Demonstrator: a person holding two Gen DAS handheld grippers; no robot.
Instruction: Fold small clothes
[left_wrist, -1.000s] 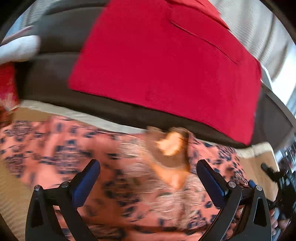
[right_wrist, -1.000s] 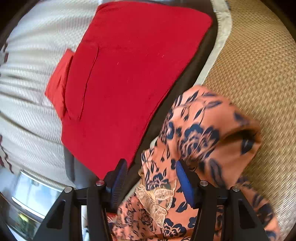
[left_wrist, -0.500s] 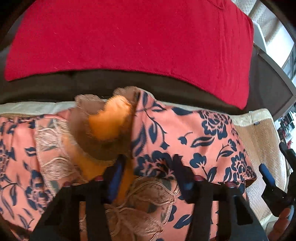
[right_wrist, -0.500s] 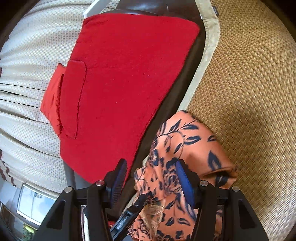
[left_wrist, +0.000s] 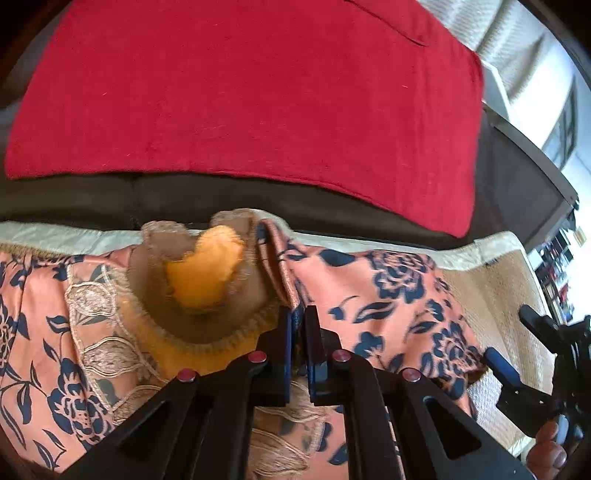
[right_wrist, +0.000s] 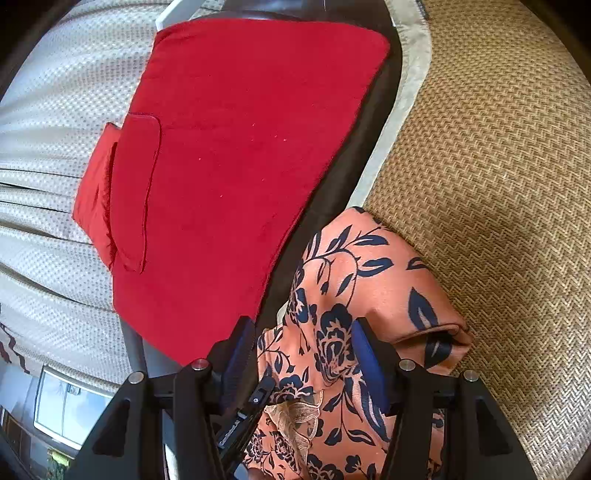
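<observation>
A salmon garment (left_wrist: 388, 295) with navy flowers and lace trim lies spread on a woven mat. Its brown lace neckline (left_wrist: 207, 317) with orange lining faces up. My left gripper (left_wrist: 298, 325) is shut, its pads pinching a fold of the garment just right of the neckline. In the right wrist view the folded sleeve (right_wrist: 351, 280) lies flat on the mat. My right gripper (right_wrist: 303, 332) hangs low over the sleeve, jaws apart, with fabric between the blue pads. The left wrist view shows this right gripper (left_wrist: 508, 338) at the sleeve's end.
A big red cloth (left_wrist: 258, 92) covers a dark seat back (left_wrist: 517, 192) just beyond the garment. The woven mat (right_wrist: 498, 147) stretches to the right of the sleeve. A pale curtain (right_wrist: 55, 166) hangs behind. A person's hand (left_wrist: 546, 454) holds the right gripper.
My left gripper moved in toward the neckline and went from wide open to shut on the fabric. The raised sleeve dropped flat, and my right gripper came down over it, jaws unchanged.
</observation>
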